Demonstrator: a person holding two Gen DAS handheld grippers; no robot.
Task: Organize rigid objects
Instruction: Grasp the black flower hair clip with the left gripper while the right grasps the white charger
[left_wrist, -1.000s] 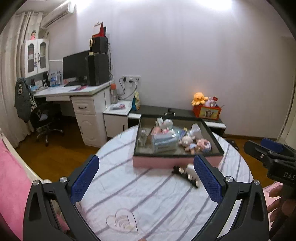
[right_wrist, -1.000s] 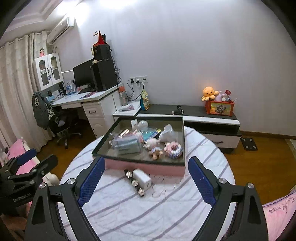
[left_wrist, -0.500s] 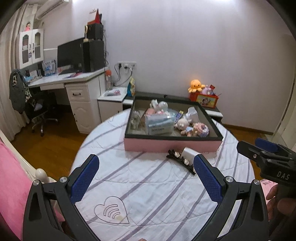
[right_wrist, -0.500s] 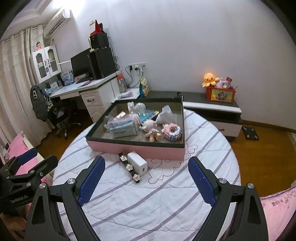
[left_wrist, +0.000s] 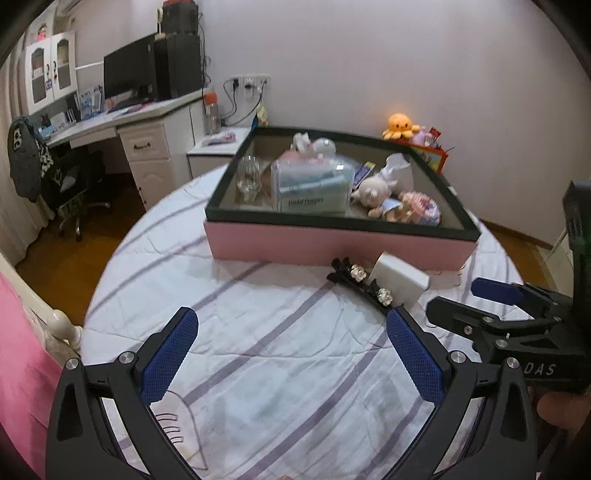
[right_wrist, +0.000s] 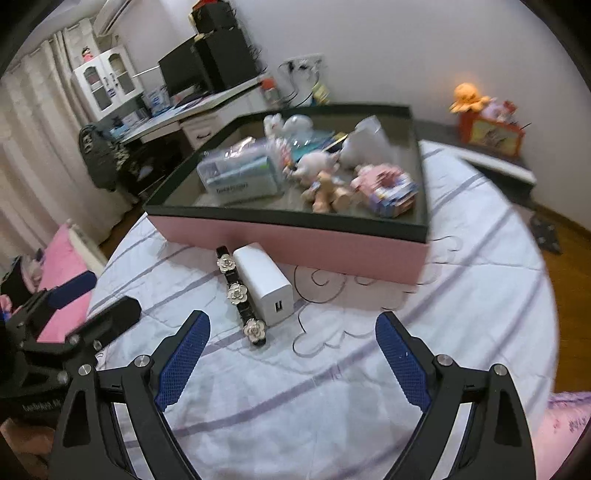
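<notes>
Just in front of the shallow pink box with the dark rim (right_wrist: 295, 243), on the round counter under its striped white cloth (right_wrist: 461, 266), a white rectangular charger block (right_wrist: 264, 282) and a black hair clip set with three pale metal flowers (right_wrist: 240, 295) are lying side by side, touching, seemingly waiting to join the toys and packets already inside the box. The right gripper (right_wrist: 291, 354) is hanging nearer the box than the left, its blue-padded fingers (right_wrist: 183, 360) spread wide and empty, probably lining up on the pair. The left gripper (left_wrist: 291, 354) is hovering farther from the box, likewise wide and empty. Motion blur is softening the box contents, and the clip's far end is hiding behind a finger in the left view.
</notes>
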